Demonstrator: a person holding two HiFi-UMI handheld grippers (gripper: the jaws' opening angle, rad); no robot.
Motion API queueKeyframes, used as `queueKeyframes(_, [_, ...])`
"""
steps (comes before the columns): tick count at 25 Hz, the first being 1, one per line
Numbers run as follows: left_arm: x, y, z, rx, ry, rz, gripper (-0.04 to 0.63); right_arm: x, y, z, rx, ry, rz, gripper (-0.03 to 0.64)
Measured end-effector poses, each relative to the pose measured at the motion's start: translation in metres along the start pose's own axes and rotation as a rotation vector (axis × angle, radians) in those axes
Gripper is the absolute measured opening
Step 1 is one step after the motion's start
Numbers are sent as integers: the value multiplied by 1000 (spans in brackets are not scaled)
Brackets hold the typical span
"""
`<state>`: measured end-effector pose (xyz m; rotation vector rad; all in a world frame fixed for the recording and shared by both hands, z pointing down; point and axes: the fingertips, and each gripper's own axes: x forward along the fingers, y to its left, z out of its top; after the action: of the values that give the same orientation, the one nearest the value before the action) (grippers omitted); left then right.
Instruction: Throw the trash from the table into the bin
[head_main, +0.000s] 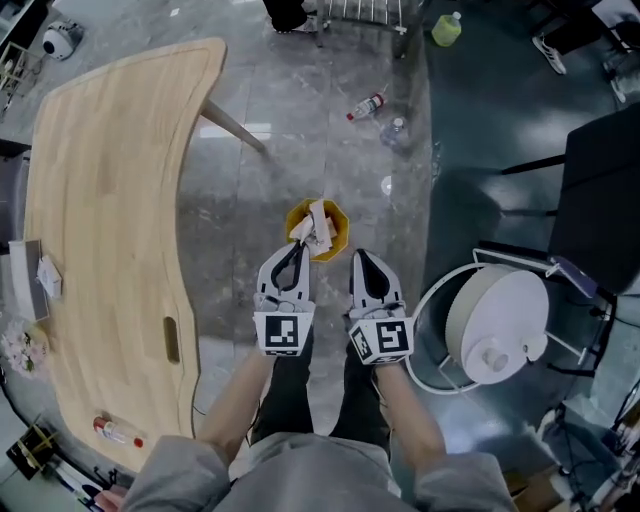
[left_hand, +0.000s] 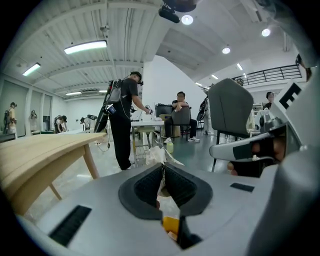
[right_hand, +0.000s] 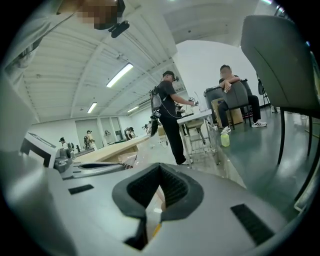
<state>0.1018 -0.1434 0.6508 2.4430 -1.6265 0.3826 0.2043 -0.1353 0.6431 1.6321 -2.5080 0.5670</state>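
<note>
In the head view a small yellow bin (head_main: 341, 228) stands on the grey floor just ahead of both grippers. My left gripper (head_main: 300, 243) is shut on a crumpled white piece of trash (head_main: 318, 226), which hangs over the bin's mouth. The left gripper view shows the same paper (left_hand: 159, 154) pinched between the black pads of the left gripper (left_hand: 163, 166), with yellow showing below them. My right gripper (head_main: 358, 254) hovers beside the bin's right edge. Its pads meet at the tips in the right gripper view (right_hand: 160, 167), with nothing between them.
The curved wooden table (head_main: 100, 200) lies to the left, with a box (head_main: 25, 280) and a red-capped item (head_main: 112, 432) on it. A white drum on a ring stand (head_main: 495, 320) is close on the right. Bottles (head_main: 366, 106) lie on the floor beyond. A person (left_hand: 122, 120) stands further off.
</note>
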Motion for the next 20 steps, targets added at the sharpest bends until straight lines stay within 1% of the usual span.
queueKeyframes(4, [10,-5,-25,3,35,-1,21,2,-11,-15,11,13,-1,3])
queueKeyframes(7, [17,-6,-44,-29,55,9,21,3,-15,-25,23,20,-5,3])
queueKeyframes(11, [23,-7,-66,-5,88,-4,21,5,-15,-41,25,34,4,3])
queueKeyframes(18, [48,-10,-121,-15,108,-16,21,12,-26,-81,42,53,-2,3])
queueKeyframes(20, [53,-9,-135,-2,113,-24,21,12,-28,-92,52,58,-10,3])
